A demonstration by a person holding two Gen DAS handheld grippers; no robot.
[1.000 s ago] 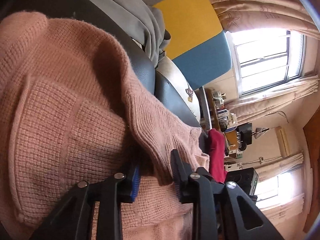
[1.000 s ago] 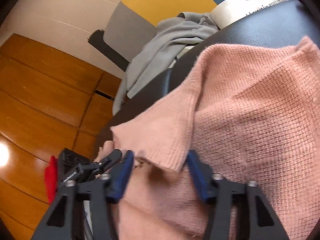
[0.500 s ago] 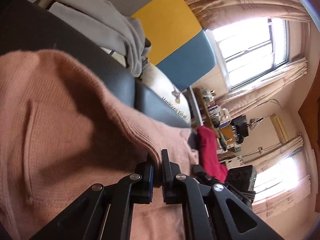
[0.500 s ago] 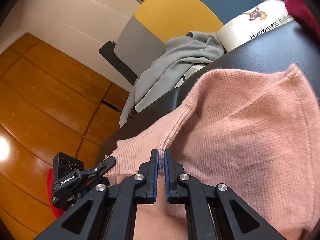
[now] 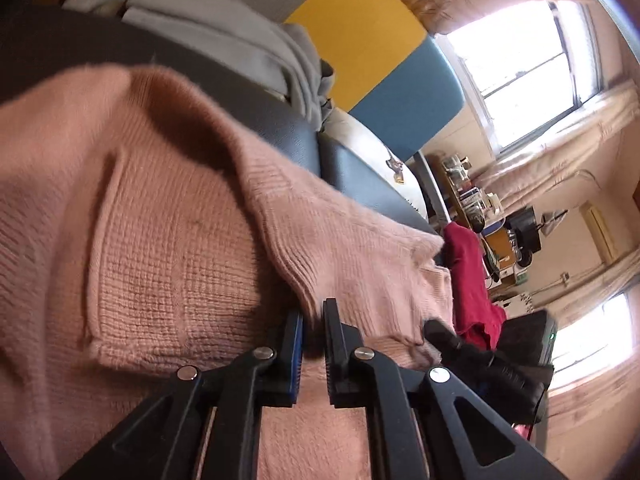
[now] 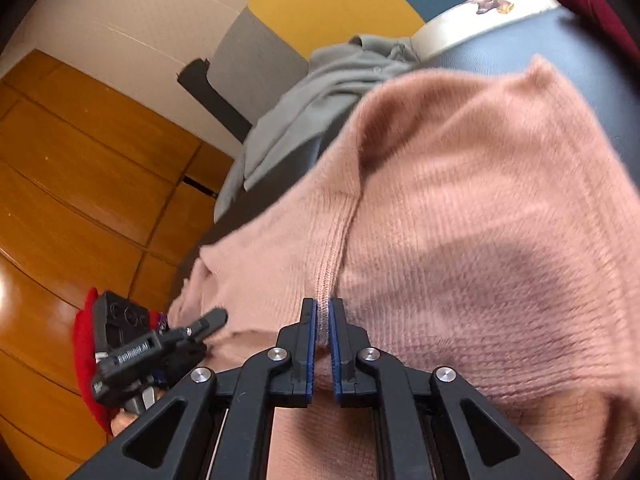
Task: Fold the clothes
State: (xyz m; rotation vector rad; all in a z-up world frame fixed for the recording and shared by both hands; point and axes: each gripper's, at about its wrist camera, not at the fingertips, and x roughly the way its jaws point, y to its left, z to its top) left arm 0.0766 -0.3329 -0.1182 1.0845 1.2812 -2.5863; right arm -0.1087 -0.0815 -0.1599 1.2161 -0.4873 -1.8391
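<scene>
A pink knitted sweater (image 5: 160,240) lies spread on a black padded seat (image 5: 360,168). My left gripper (image 5: 313,310) has the sweater's ribbed hem between its pads. Its jaws are opening slightly, with the hem still pinched and raised in a fold. In the right wrist view the sweater (image 6: 480,220) fills the right half. There my right gripper (image 6: 323,303) is shut on another stretch of the ribbed edge, which rises from its pads as a ridge. Each view shows the other gripper's black housing (image 5: 528,340) (image 6: 132,352) close by at the sweater's near edge.
A grey garment (image 5: 240,40) (image 6: 320,92) is heaped at the back of the seat, against yellow and blue panels (image 5: 360,40). A dark red garment (image 5: 472,280) lies at the seat's end. Wooden floor (image 6: 80,160) runs to the left. A cluttered desk (image 5: 480,208) stands below the window.
Both grippers went from open around the ribbed edge to shut on it and raised it into a fold. The left jaws now stand slightly wider apart than half a second ago.
</scene>
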